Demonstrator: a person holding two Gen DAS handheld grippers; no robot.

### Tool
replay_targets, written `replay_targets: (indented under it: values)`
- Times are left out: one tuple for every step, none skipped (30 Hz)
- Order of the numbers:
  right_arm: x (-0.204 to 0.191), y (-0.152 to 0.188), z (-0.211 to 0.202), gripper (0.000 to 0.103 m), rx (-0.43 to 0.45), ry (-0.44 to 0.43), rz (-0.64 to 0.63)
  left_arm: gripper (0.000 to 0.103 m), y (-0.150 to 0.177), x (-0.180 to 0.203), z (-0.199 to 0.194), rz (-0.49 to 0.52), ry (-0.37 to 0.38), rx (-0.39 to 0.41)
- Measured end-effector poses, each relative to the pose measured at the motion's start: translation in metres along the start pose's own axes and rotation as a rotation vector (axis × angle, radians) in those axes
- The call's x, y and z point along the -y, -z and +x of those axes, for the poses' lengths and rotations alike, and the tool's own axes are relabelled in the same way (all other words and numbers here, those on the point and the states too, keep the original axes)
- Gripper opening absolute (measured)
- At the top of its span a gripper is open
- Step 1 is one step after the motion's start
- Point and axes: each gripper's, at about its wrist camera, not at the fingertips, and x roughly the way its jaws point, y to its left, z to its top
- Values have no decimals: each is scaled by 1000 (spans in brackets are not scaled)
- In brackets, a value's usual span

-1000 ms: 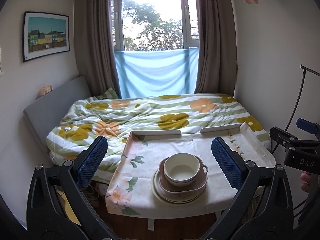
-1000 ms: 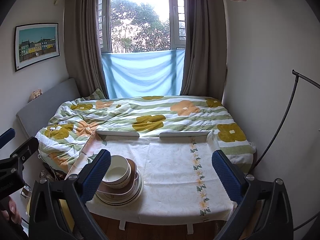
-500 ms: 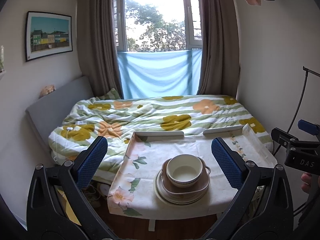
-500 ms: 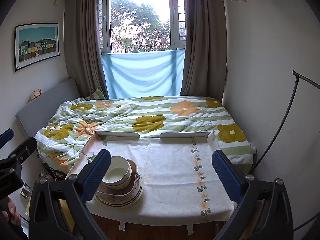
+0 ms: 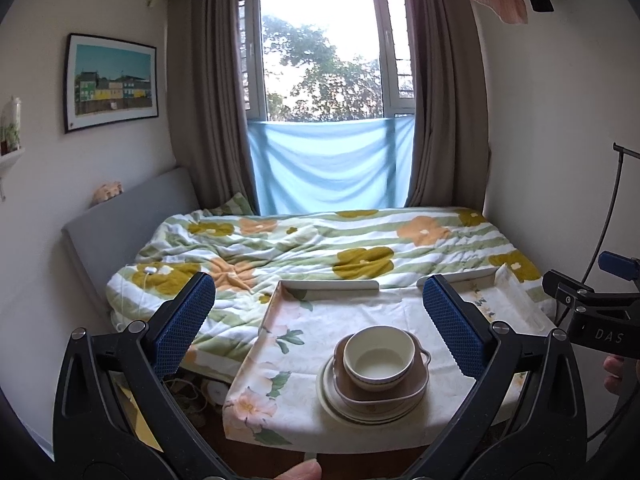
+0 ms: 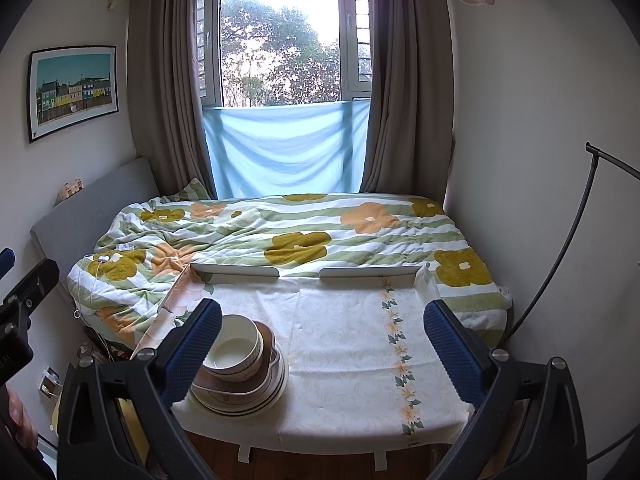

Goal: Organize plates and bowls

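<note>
The round white ceramic bowl [image 5: 378,356] already sits nested in the brown handled dish on the stacked cream plates [image 5: 372,410] at 7 o'clock of the cloth-covered bench [image 6: 344,344], both tongs, left [image 5: 320,320] and right [image 6: 322,344], wide and empty, so either sorted or awaiting spreading

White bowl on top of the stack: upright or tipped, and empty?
Upright and empty: the white bowl sits level in the brown dish, its bare bottom showing.
</note>
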Motion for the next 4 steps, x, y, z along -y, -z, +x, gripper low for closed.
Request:
replay_targets:
  values:
    - [0, 0, 0, 101, 0, 0, 0, 103, 0, 0, 1, -1, -2, -1]
    - [-1, 1, 0, 101, 0, 0, 1, 103, 0, -1, 1, -3, -4, 0]
    - [-1, 0, -1, 101, 0, 1, 1, 103, 0, -2, 1, -7, -3, 2]
    - [-1, 0, 0, 101, 0, 1, 2, 103, 0, -3, 2, -9, -2, 3]
